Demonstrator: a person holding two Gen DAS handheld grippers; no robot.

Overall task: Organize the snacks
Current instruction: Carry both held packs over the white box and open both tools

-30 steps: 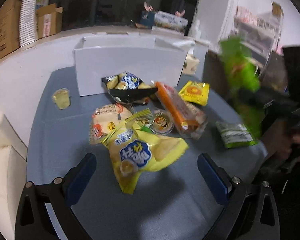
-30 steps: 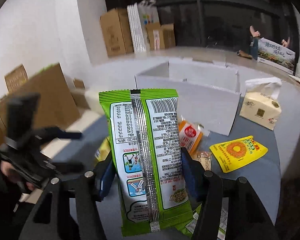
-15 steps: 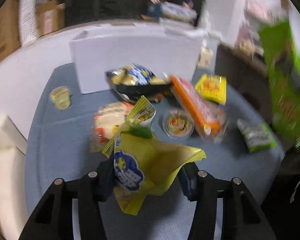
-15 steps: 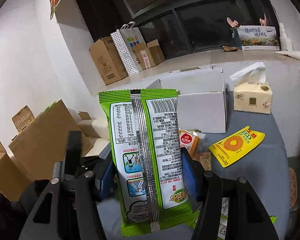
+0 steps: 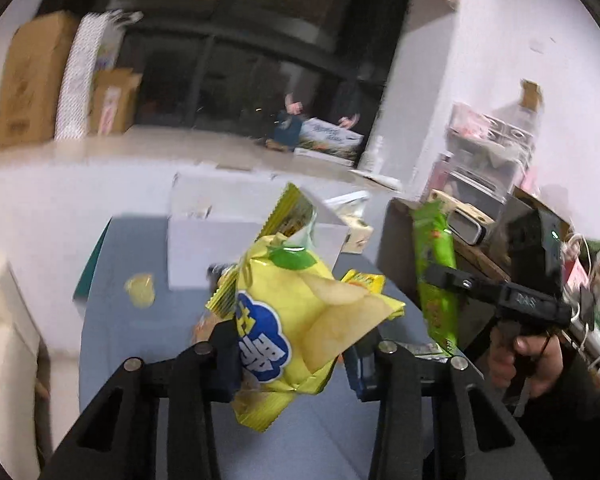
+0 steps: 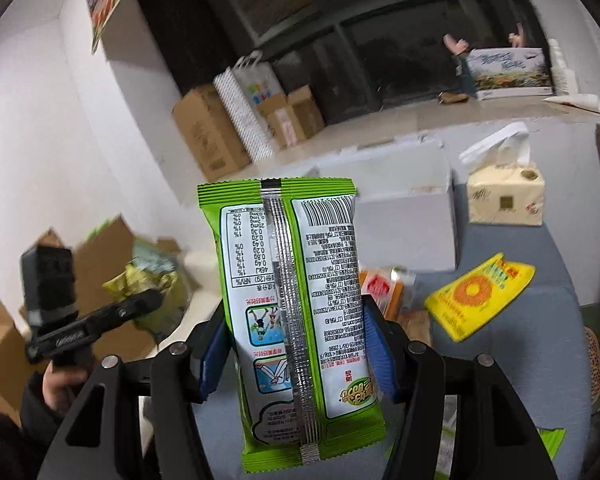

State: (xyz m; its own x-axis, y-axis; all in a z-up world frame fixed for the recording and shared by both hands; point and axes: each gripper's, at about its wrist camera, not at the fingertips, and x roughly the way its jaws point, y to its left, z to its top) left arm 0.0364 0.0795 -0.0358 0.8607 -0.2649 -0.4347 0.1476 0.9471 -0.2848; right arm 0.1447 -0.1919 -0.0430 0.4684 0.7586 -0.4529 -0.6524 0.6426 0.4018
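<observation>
Snacks all over the grey table (image 5: 112,360) rn, w/ a white cardboard box (image 5: 204,256) open at the far edge. Left gripper (image 5: 296,364) has just been closing its jaws and they're now pinching a yellow chip bag (image 5: 312,320) w/ a blue logo, bag's up off the table and tilted, crumpled at the bottom where the pads squeeze it. Right gripper (image 6: 296,356) is clamped on a green snack packet (image 6: 296,304), held upright, back side w/ barcode and silver seam facing the cam, both blue pads pressing its edges. Behind it on the table: yellow sunflower-print packet (image 6: 480,296), an orange packet (image 6: 380,288) just beside the green one, tissue box (image 6: 504,196) next to the white box. A small yellow jelly cup (image 5: 140,288) sits alone near the table's left side. Brown cartons (image 6: 208,136) stacked on the floor by the dark window. Person's hand (image 5: 524,364) on the right gripper's handle is visible from the left cam.
</observation>
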